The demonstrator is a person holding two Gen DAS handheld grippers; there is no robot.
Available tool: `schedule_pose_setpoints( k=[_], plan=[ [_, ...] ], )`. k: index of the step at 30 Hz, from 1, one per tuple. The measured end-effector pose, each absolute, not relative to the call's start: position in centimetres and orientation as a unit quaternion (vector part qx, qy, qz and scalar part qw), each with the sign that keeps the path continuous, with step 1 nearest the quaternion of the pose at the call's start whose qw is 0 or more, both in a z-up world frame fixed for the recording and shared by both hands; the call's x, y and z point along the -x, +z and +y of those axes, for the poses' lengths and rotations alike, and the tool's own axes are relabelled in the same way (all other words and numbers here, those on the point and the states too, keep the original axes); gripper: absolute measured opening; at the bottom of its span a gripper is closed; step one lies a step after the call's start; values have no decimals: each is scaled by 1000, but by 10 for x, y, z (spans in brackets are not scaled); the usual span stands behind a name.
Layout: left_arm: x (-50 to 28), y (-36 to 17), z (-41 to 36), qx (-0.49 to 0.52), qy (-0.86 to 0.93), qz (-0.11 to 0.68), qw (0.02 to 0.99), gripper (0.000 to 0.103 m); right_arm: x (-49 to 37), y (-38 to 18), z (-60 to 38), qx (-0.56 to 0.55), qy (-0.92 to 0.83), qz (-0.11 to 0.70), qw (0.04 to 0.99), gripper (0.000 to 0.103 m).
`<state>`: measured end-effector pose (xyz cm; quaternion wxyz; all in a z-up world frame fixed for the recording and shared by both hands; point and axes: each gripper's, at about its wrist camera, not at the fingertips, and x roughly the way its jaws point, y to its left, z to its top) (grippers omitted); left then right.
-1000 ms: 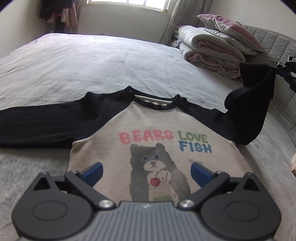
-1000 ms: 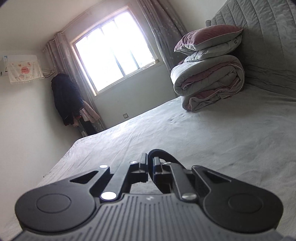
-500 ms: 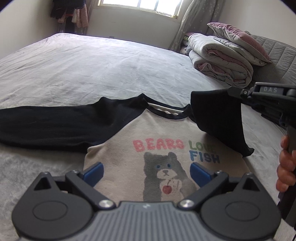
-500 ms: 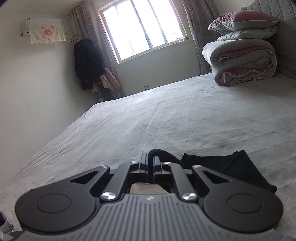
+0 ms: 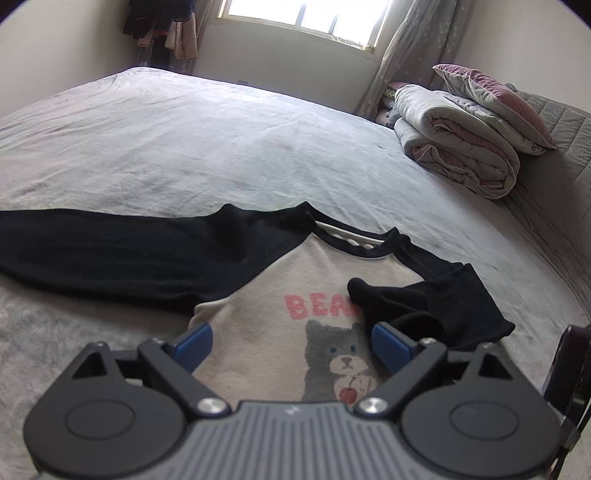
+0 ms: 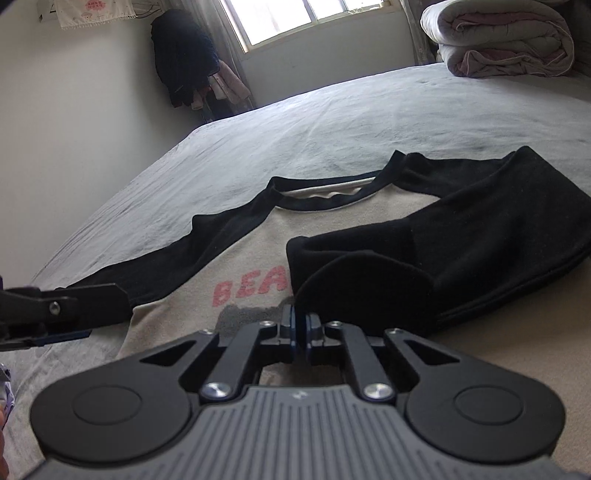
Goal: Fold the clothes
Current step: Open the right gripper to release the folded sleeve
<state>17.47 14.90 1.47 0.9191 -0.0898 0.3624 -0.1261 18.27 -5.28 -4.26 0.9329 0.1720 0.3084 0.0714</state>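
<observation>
Pinching the black right sleeve (image 6: 436, 251) folded over the shirt (image 5: 280, 332), the right tongs (image 6: 300, 328) are closed; the left tongs (image 5: 291, 343) gape wide and empty above its hem. The shirt lies on a grey bed (image 5: 221, 140). Sleeve fabric hides part of the "BEA" print. A rolled quilt (image 5: 461, 147) sits near the window (image 5: 303, 14).

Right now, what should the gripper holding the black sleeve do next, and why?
Probably open the right hand-held gripper and let go. The black sleeve it pinches already lies folded across the shirt's chest, covering part of the pink lettering.
</observation>
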Motion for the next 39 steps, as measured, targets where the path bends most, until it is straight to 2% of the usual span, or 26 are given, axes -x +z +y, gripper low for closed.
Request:
schedule_pose_setpoints(
  k=[7,10,11,20,31,33,39],
  plan=[
    [-174,12,138,75,-142,355,921,93,-178,-39,-59,-195,81,315,925,16],
    [-174,12,133,70,-144,350,923,92,-172,-32,-70,-217,88,317,919,55],
    [-173,12,131,65,-145,348,924,91,-168,-28,-74,-219,91,311,920,57],
    [-171,13,75,-61,-170,300,936,82,-149,-20,-122,-207,60,311,926,57],
    [-163,-2,-1,-258,-259,239,899,81,-137,-23,-173,-230,28,303,924,57],
    [-161,-7,-13,-292,-267,235,888,77,-136,-24,-178,-238,24,304,922,57],
    [-167,-24,-28,-343,-273,251,863,55,-134,-25,-191,-254,16,303,919,57]
  ],
)
